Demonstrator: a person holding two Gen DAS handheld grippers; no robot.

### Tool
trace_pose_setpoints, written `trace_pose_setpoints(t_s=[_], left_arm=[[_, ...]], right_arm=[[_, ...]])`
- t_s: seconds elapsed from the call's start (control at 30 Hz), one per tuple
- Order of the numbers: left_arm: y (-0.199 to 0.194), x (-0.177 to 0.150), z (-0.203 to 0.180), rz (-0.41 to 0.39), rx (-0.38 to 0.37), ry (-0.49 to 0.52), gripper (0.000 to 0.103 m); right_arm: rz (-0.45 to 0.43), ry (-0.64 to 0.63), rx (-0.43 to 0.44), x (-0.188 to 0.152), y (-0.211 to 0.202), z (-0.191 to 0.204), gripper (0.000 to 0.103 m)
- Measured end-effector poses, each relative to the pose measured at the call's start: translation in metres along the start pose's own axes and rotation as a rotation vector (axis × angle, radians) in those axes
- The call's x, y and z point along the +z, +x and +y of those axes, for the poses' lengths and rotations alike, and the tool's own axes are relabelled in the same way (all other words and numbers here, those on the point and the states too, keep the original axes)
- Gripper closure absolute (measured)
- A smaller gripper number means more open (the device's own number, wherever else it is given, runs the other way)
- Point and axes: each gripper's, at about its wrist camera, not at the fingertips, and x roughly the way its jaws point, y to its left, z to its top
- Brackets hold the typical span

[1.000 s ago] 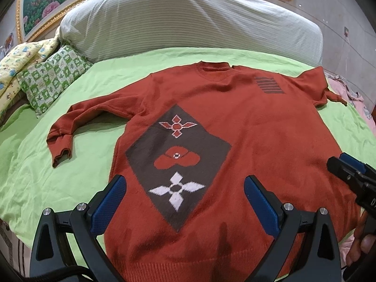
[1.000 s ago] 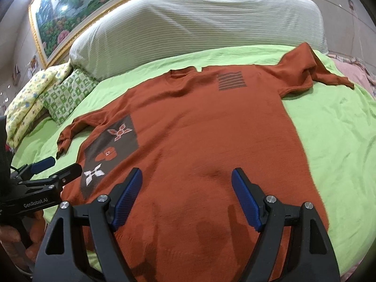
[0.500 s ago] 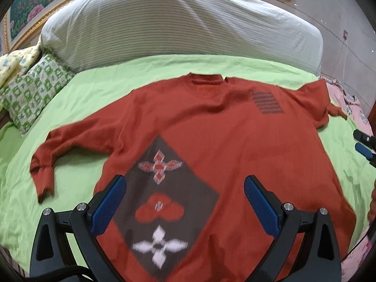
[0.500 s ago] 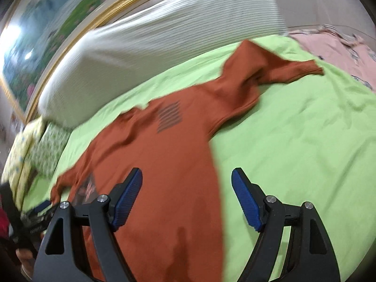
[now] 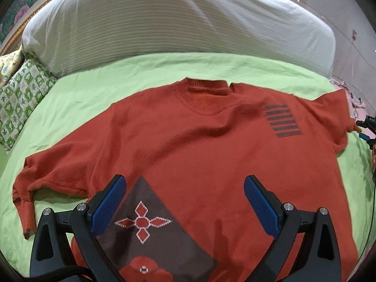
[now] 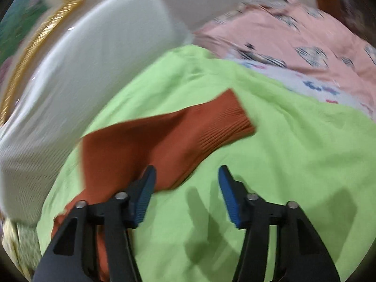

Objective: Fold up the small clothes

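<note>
A rust-red knitted sweater point(image 5: 188, 145) lies flat, front up, on the green bedsheet point(image 5: 94, 89), with a dark diamond patch and a block of dark stripes on the chest. My left gripper point(image 5: 184, 188) hovers open over its lower front, nothing between the pads. In the right wrist view the sweater's sleeve point(image 6: 164, 141) with its ribbed cuff lies on the sheet. My right gripper point(image 6: 186, 176) hangs just above and beside that sleeve. Its jaws are closing, with only sheet showing between them. The right gripper point(image 5: 366, 129) also shows at the left wrist view's right edge.
A large white striped bolster point(image 5: 176, 23) runs along the head of the bed. A green patterned pillow point(image 5: 16, 103) lies at the left. Pink printed cloth point(image 6: 293, 40) is heaped beyond the sleeve on the right. A gold picture frame point(image 6: 35, 47) hangs behind.
My right gripper swung right from the sweater's body to the right sleeve cuff, rolled, and its jaws narrowed. My left gripper moved up the sweater toward the collar.
</note>
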Motion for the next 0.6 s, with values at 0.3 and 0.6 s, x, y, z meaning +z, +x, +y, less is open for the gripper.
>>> trace_pose_setpoints(t_s=[0.3, 0.6], left_arm=[[0.038, -0.01, 0.016, 0.075, 0.016, -0.018, 0.003], [0.012, -0.009, 0.059, 0.038, 0.019, -0.109, 0.003]], right_arm=[[-0.062, 0.132, 0.038, 0.03, 0.024, -0.027, 0.096], [-0.14, -0.213, 0.577, -0.012, -0.11, 0.185, 0.096]])
